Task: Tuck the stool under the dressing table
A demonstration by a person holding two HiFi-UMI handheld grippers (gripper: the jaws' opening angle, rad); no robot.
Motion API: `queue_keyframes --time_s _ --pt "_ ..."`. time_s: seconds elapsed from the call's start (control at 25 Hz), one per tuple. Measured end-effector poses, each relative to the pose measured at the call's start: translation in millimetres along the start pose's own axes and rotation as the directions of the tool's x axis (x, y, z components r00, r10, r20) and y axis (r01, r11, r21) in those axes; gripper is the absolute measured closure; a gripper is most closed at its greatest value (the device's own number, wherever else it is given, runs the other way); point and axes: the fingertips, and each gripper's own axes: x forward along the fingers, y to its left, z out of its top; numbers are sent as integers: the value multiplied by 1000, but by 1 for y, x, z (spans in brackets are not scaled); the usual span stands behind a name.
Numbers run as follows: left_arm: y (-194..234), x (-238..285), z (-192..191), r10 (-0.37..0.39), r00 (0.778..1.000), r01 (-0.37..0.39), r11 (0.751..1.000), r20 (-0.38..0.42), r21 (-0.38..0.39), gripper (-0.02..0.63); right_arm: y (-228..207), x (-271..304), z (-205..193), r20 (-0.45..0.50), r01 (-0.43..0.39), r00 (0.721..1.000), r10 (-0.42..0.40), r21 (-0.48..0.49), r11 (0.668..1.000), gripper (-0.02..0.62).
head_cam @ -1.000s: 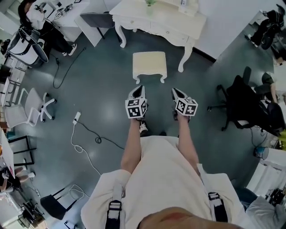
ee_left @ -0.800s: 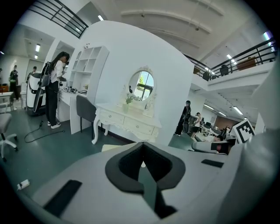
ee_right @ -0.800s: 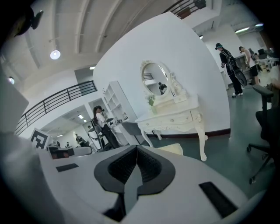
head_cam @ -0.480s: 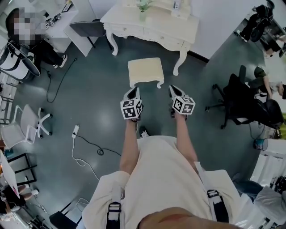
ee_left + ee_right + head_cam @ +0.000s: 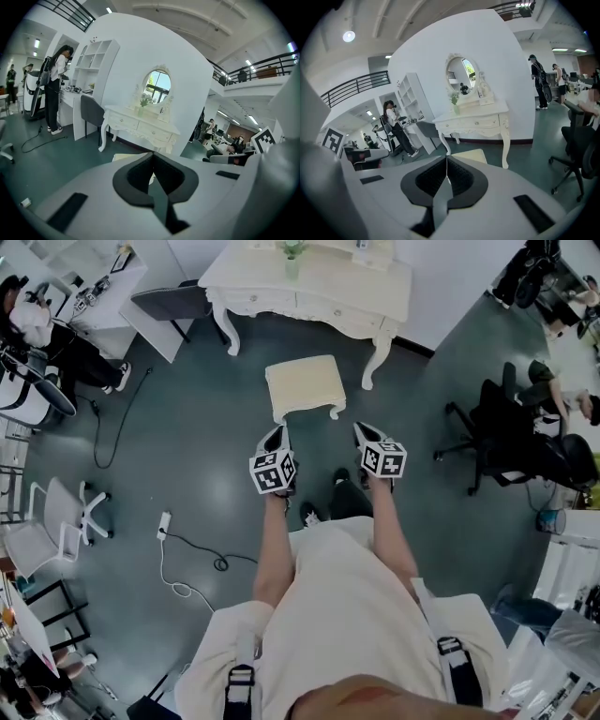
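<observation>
The cream stool (image 5: 303, 385) stands on the grey-green floor, out in front of the cream dressing table (image 5: 309, 282) with its oval mirror. My left gripper (image 5: 276, 434) hovers just short of the stool's near left corner, and my right gripper (image 5: 364, 433) is off its near right corner. Neither touches it. In the left gripper view the jaws (image 5: 152, 159) are shut on nothing, with the stool (image 5: 123, 157) and table (image 5: 140, 126) beyond. The right gripper (image 5: 446, 161) is likewise shut and empty, facing the stool (image 5: 471, 155) and table (image 5: 474, 122).
A black office chair (image 5: 502, 446) stands to the right. A white chair (image 5: 56, 512) and a power strip with its cable (image 5: 165, 521) are on the left. A grey chair (image 5: 173, 301) and a standing person (image 5: 42, 320) are at the far left.
The person has stepped forward, and a dark shoe and leg now show between the arms. Both grippers stay shut and close to the stool's near edge.
</observation>
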Motion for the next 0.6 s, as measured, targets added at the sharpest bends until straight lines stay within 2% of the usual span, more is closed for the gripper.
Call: queue_keyframes --time_s 0.12,0.32,0.48,0.6 --pt "-4 2 1 -55 998 55 998 11 -14 591 1 6 5 7 -1 1000 1 -12 1000 551" --pt "1 15 11 -89 996 90 995 30 -39 591 1 30 15 16 -8 1000 9 -32 999 551" --pt "7 25 31 -119 992 119 993 34 0 591 10 58 35 21 -40 999 41 -31 999 551" --pt "18 34 45 -110 993 110 994 47 8 591 18 77 44 20 -60 998 61 -49 997 551"
